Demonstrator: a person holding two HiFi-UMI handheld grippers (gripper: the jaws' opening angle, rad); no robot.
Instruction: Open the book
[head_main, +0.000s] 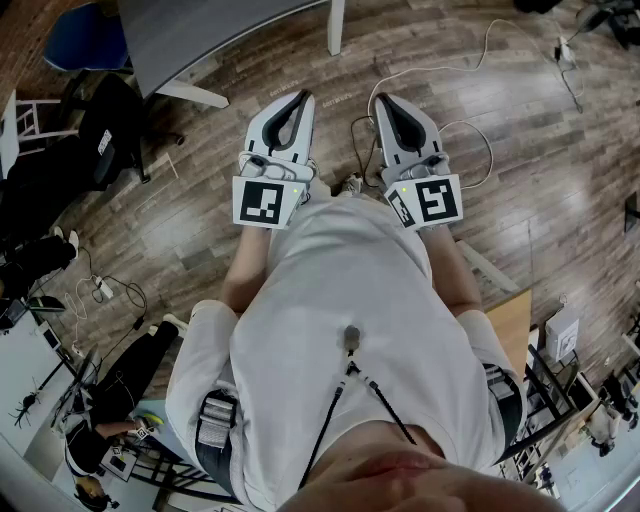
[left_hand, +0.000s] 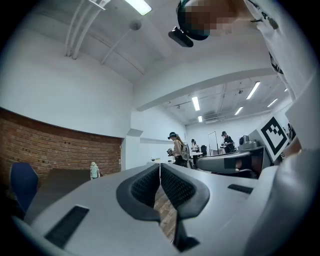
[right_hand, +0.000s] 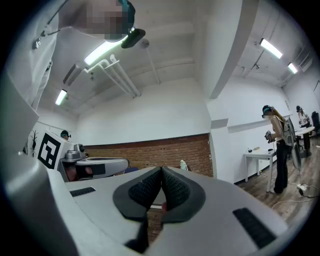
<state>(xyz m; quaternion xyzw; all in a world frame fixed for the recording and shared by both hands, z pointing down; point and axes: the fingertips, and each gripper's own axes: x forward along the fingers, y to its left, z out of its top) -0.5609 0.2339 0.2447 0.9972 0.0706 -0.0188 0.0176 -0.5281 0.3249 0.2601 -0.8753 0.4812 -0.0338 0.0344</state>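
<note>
While the person stands on the wood floor (head_main: 200, 230), both tools are held out level, side by side, in front of the white shirt (head_main: 340, 300). On the left gripper (head_main: 299, 97) the jaws are shut tight, tips touching, with nothing between them. On the right gripper (head_main: 386, 100) it is the same: closed and empty. A grey table (head_main: 200, 30) is just ahead. No view shows the book.

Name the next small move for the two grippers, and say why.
Probably step toward the grey table ahead and look for the book. The left gripper and the right gripper are both shut and empty, held level side by side over the wooden floor. No book shows in any view, so there is nothing to reach for yet.
</note>
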